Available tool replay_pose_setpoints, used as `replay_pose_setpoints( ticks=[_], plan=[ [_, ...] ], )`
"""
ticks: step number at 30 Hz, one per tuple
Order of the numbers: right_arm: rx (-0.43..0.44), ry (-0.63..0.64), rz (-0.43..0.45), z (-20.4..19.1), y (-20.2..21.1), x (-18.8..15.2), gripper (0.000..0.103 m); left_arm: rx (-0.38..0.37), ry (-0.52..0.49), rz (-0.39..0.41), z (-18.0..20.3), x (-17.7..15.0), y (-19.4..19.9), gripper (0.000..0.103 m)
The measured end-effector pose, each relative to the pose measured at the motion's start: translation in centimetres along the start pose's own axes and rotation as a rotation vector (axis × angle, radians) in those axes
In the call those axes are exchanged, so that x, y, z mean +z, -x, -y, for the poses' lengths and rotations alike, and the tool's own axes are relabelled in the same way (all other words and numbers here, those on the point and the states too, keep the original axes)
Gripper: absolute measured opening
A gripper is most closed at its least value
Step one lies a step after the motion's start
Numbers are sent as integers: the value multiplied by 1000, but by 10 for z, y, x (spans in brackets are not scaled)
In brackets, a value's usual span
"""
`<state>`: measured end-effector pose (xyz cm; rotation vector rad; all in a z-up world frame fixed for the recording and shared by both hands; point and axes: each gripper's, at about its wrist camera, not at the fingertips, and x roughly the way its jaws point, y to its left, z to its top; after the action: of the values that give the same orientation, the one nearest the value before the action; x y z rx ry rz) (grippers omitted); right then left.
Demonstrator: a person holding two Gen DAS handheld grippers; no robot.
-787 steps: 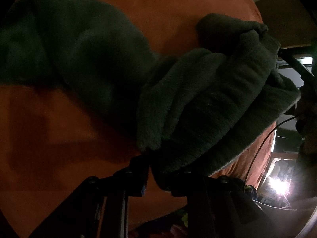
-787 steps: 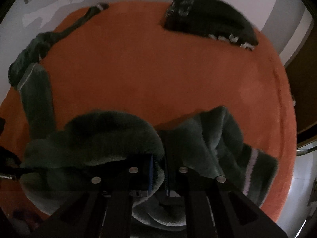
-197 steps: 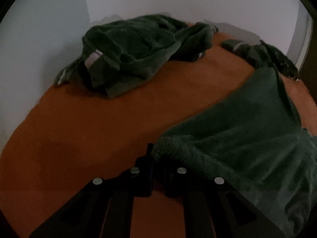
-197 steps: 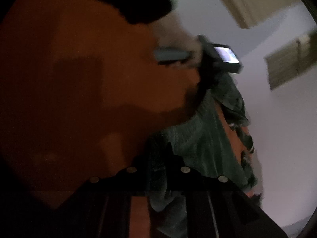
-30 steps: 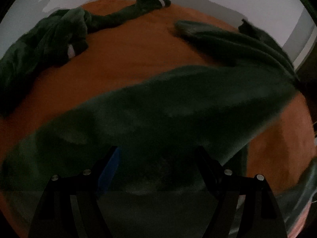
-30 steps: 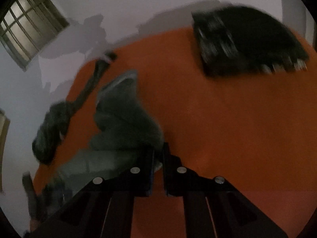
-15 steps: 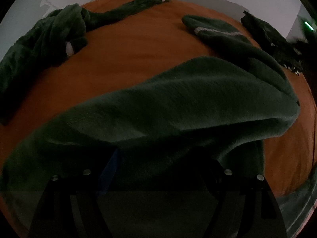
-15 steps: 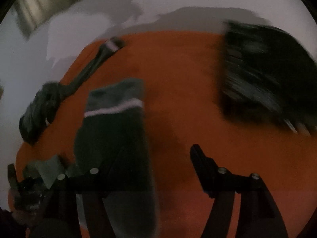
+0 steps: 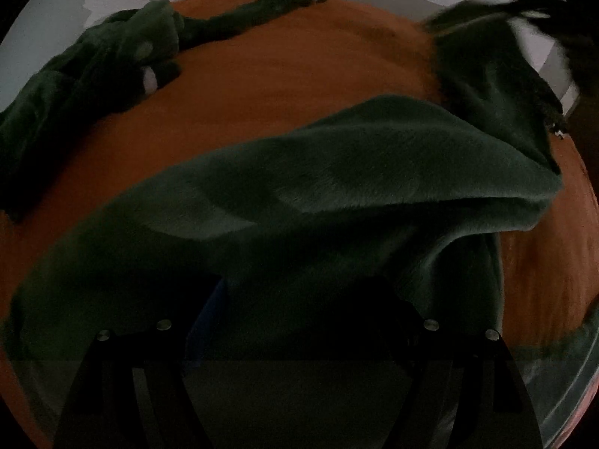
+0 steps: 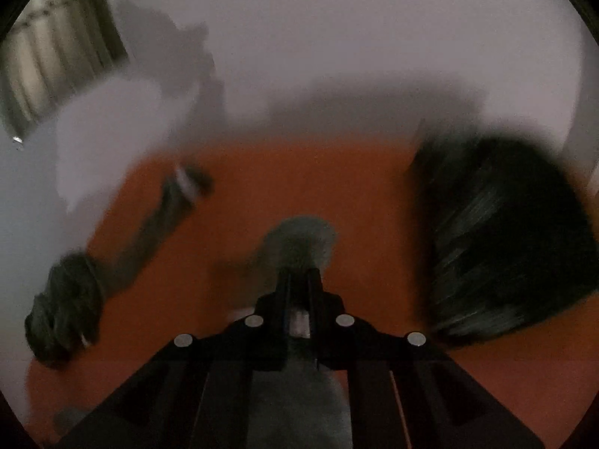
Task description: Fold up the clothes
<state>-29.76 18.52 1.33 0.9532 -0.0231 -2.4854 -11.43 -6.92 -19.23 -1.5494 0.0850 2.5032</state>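
A dark green fleece garment point(image 9: 355, 172) lies spread on the orange bed cover point(image 9: 299, 60). My left gripper point(image 9: 299, 299) stands open low over its near part, and the fabric runs beneath and between the wide-apart fingers point(image 9: 397, 299). The garment's sleeve point(image 9: 486, 67) is raised and blurred at the upper right. In the right wrist view my right gripper point(image 10: 299, 275) is shut on that sleeve's end, and a fuzzy green tuft point(image 10: 299, 239) pokes out past the fingertips. The held cloth hangs below the jaws above the bed cover point(image 10: 337, 187).
A second green garment point(image 9: 105, 60) lies crumpled at the bed's far left, its striped sleeve point(image 10: 179, 191) stretched towards the wall. A black patterned folded piece point(image 10: 505, 247) sits at the right. White walls point(image 10: 337, 37) border the bed, with a window point(image 10: 48, 48) at the upper left.
The right gripper opened over the striped sleeve end, then shut on it and rose, tilting up towards the wall. The sleeve that lay flat is now lifted. The left gripper stayed put.
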Motion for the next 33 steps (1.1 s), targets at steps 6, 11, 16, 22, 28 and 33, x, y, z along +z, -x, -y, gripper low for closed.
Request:
replay_pose_setpoints(
  ticks=[6, 11, 16, 22, 28, 33],
  plan=[
    [-252, -139, 335, 112, 151, 6, 7, -31, -30, 27, -3, 7, -13, 78],
    [-449, -187, 284, 183, 138, -43, 7, -95, -91, 50, -11, 26, -26, 79],
    [-433, -283, 113, 253, 76, -89, 7, -176, -115, 36, -28, 41, -40, 80],
    [-175, -476, -74, 298, 48, -133, 20, -195, -163, 41, -35, 46, -45, 80],
    [-95, -462, -203, 307, 60, -179, 68, -226, -172, 30, -20, 43, -25, 80],
    [-78, -423, -282, 298, 66, -217, 68, -293, -284, -7, 31, 35, -2, 80]
  ],
)
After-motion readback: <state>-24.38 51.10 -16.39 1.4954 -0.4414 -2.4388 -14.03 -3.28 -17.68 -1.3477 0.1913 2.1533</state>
